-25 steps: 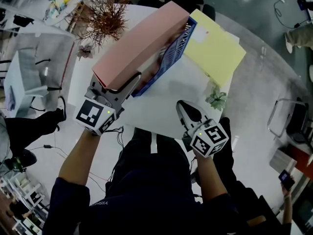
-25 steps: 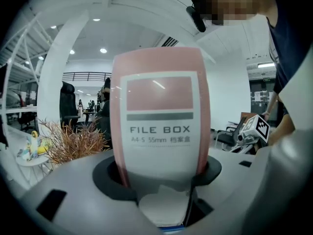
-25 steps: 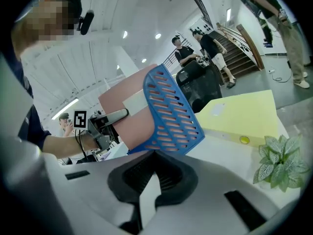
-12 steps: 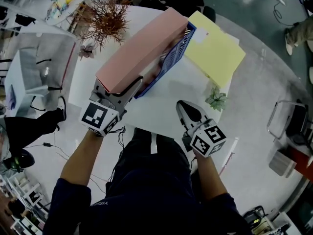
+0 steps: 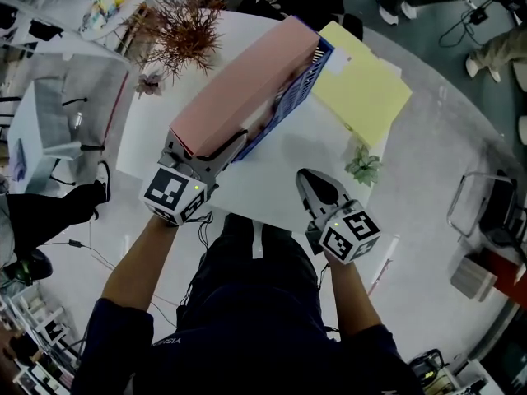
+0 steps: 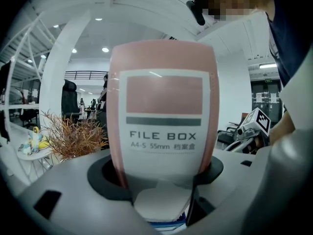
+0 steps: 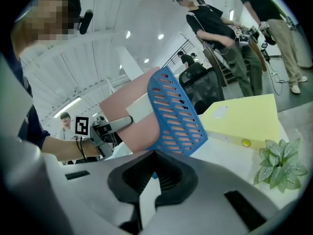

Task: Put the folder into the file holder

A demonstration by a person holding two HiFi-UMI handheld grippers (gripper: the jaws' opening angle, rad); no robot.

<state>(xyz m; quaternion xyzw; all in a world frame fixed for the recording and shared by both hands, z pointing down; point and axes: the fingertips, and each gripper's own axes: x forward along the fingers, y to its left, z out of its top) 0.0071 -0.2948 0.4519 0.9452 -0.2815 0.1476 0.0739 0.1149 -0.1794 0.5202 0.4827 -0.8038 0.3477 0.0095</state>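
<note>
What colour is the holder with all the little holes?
The holder is blue. You see it best in the right gripper view.

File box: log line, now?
left gripper jaws just opening around file box | file box in blue file holder | right gripper shut, empty

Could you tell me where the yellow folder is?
The folder lies flat on the table, upper right in the head view, right of the holder, beyond the plant.
</note>
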